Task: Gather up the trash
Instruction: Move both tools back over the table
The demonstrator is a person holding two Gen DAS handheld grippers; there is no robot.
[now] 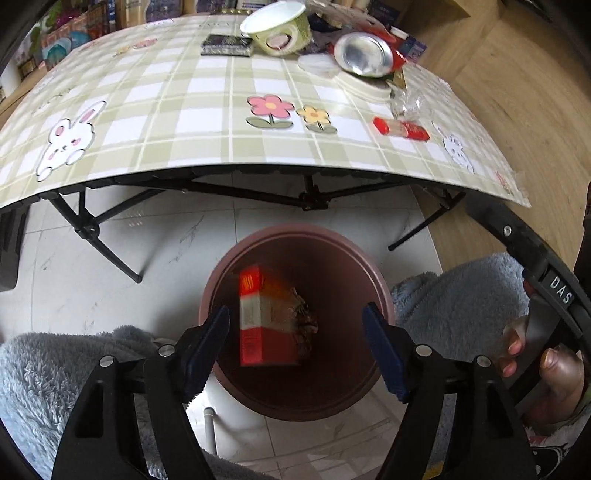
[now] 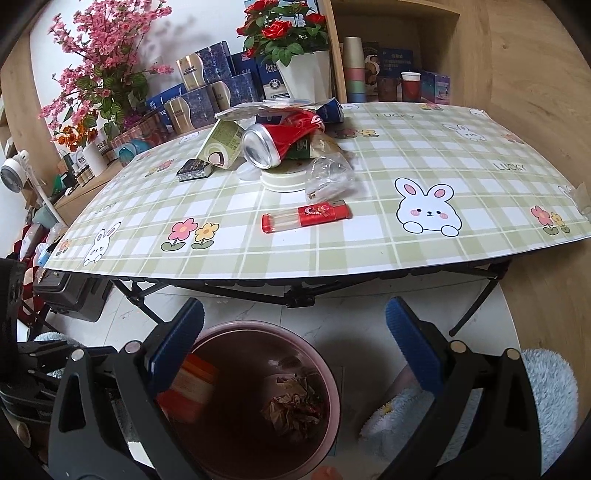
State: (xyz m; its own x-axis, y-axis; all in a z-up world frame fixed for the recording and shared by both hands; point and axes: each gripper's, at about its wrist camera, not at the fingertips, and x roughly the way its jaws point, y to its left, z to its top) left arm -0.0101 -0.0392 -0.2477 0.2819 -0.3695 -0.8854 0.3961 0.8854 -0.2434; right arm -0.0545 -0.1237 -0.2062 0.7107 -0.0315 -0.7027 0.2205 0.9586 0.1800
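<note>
The left gripper (image 1: 295, 347) is being held wide open above the bin (image 1: 295, 406), nothing gripped. A red box (image 1: 258, 325) is lying blurred inside. The right gripper (image 2: 295, 354) is being held open, empty.

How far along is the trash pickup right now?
Done: a red and white box and crumpled brown paper are already in the pink bin. In hand: nothing; the left gripper hangs open over the bin and the right gripper is open too. Left on the table: the red can, red lighter, clear wrapper, paper bowl and dark packet.
</note>
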